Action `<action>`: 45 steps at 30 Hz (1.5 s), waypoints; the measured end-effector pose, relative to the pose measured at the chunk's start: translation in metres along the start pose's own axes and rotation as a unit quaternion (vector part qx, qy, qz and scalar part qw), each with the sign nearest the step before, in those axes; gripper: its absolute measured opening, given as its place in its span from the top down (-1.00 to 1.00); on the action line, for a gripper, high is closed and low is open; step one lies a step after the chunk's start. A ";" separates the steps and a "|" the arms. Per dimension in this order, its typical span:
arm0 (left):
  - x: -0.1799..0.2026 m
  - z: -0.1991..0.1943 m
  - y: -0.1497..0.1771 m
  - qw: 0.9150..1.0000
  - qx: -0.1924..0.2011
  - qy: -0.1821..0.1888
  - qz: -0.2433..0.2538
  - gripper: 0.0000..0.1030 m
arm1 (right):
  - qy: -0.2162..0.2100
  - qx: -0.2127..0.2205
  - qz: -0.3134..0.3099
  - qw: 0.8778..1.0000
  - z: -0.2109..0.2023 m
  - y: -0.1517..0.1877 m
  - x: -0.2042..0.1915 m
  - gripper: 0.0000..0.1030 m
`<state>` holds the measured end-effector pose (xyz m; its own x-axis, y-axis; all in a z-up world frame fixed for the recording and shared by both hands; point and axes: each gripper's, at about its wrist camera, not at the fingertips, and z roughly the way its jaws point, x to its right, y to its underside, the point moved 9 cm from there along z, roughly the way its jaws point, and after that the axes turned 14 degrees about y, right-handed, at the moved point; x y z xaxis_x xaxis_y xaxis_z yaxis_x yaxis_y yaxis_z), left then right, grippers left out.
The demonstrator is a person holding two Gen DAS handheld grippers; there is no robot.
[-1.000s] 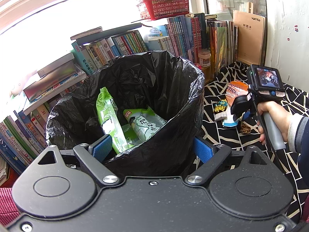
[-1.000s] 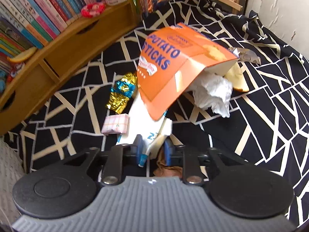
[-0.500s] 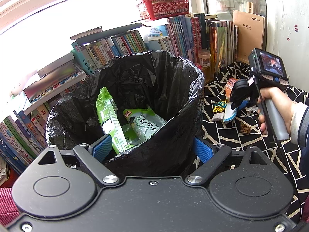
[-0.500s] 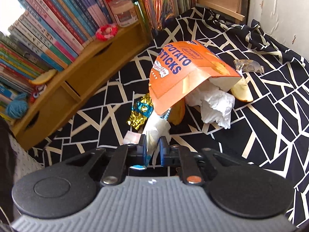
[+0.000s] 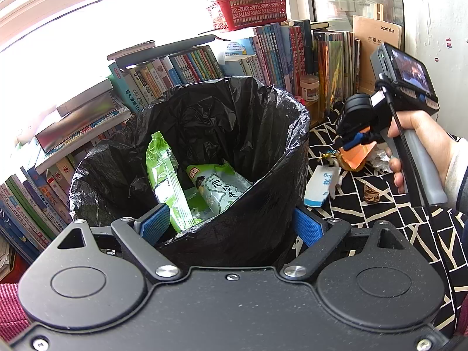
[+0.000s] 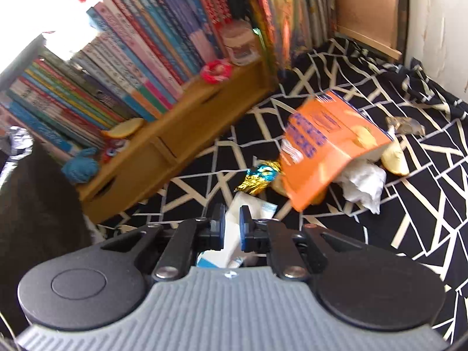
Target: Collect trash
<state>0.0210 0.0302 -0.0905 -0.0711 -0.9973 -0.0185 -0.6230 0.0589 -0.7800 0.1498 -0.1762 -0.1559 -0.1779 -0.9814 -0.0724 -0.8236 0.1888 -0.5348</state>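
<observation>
A bin lined with a black bag fills the left wrist view, and my left gripper holds its near rim, one pad on each side of the wall. Inside lie a green wrapper and a pale packet. My right gripper is shut on a white and blue packet, lifted off the patterned cloth. From the left wrist view, the right gripper hangs right of the bin with the packet dangling below it.
On the cloth lie an orange potato sticks bag, a gold and blue foil wrapper, a crumpled tissue, yellow peel and a brown scrap. A wooden shelf of books stands behind. A white wall is on the right.
My right gripper has closed on the white and blue packet, risen with it off the cloth and tilted up toward the bookshelf. The left gripper and bin have not moved.
</observation>
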 end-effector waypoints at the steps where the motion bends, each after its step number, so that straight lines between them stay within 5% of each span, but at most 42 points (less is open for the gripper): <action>1: 0.000 0.000 0.000 1.000 0.000 0.000 0.000 -0.74 | 0.000 0.004 -0.007 1.000 -0.003 0.000 -0.003 0.74; 4: 0.000 0.000 0.000 1.000 0.000 0.000 0.000 -0.74 | 0.019 0.001 -0.027 0.999 0.003 0.003 -0.008 0.47; 6: 0.001 0.000 0.000 1.000 0.000 0.000 0.000 -0.74 | 0.029 -0.016 -0.029 0.999 0.015 0.009 -0.007 -0.08; 8: 0.001 0.000 0.001 1.000 0.000 0.000 0.002 -0.74 | 0.037 -0.036 -0.020 0.998 0.029 0.017 -0.005 -0.30; 15: 0.001 0.001 0.002 1.000 0.000 0.000 0.003 -0.74 | 0.059 -0.069 -0.028 0.995 0.062 0.040 -0.004 -0.37; 20: 0.001 0.001 0.002 1.000 0.000 -0.001 0.005 -0.74 | 0.024 -0.067 0.030 0.997 0.075 0.041 0.007 -0.48; 22: 0.002 0.001 0.002 1.000 0.000 -0.001 0.004 -0.74 | 0.021 -0.070 0.026 0.997 0.078 0.043 0.007 0.03; 23: 0.002 0.001 0.002 1.000 0.000 -0.001 0.004 -0.74 | 0.026 -0.071 0.021 0.997 0.078 0.044 0.006 0.56; 24: 0.003 0.000 0.002 1.000 0.000 -0.002 0.004 -0.74 | 0.032 -0.073 0.017 0.997 0.076 0.044 0.006 0.79; 34: 0.002 0.001 0.002 1.000 0.000 -0.003 0.005 -0.74 | 0.056 -0.059 0.001 0.997 0.050 0.029 0.000 0.85; 36: 0.002 0.001 0.002 1.000 0.000 -0.002 0.005 -0.74 | 0.060 -0.065 -0.008 0.996 0.050 0.028 0.000 0.66; 39: 0.004 0.001 0.003 1.000 -0.001 -0.001 0.007 -0.74 | 0.037 -0.075 0.002 0.996 0.059 0.031 -0.001 -0.25; 45: 0.006 0.001 0.003 1.000 -0.001 -0.004 0.010 -0.74 | 0.012 -0.092 0.012 0.996 0.082 0.046 -0.008 -0.36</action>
<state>0.0193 0.0241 -0.0939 -0.0773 -0.9963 -0.0382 -0.6225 0.0781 -0.7787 0.1580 -0.1622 -0.2489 -0.2098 -0.9757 -0.0627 -0.9032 0.2179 -0.3697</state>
